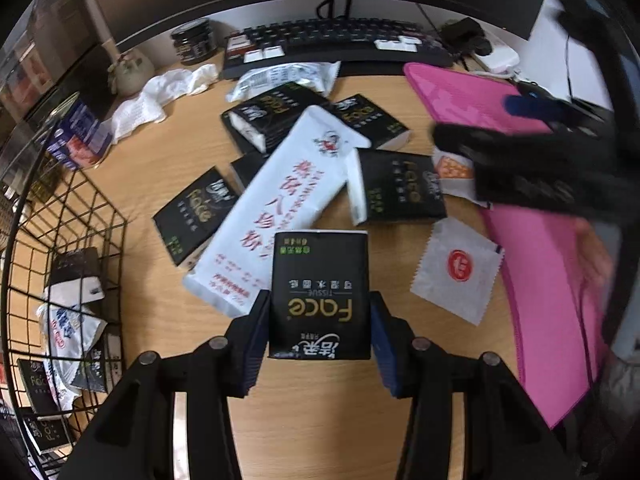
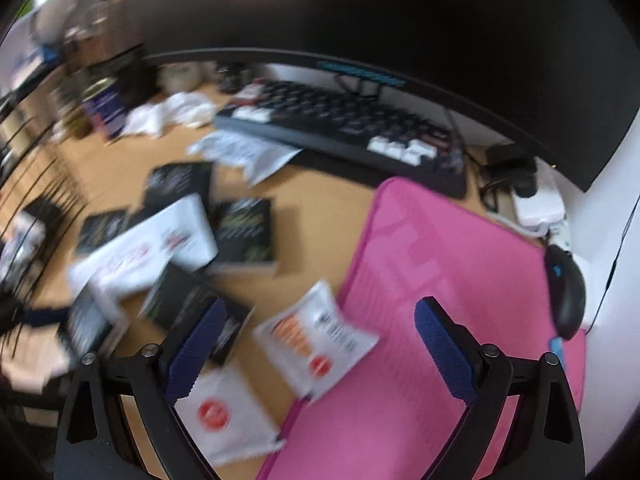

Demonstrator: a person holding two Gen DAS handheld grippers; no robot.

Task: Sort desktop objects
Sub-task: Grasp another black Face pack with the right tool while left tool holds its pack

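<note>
The left hand-held gripper (image 1: 319,320) clamps a black rectangular "Face" tissue pack (image 1: 319,294) between its blue pads, above the wooden table (image 1: 168,152). Just beyond lies a long white tissue packet with red print (image 1: 280,204) among more black packs; a black wire basket (image 1: 60,280) at the left holds others. The right hand-held gripper (image 2: 320,344) stands wide open and empty over a white-and-orange sachet (image 2: 316,340) at the edge of a pink mat (image 2: 440,248).

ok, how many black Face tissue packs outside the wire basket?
6 black packs: one in left gripper, four around the long white pack, one half-hidden beneath it. More may be hidden.
</note>
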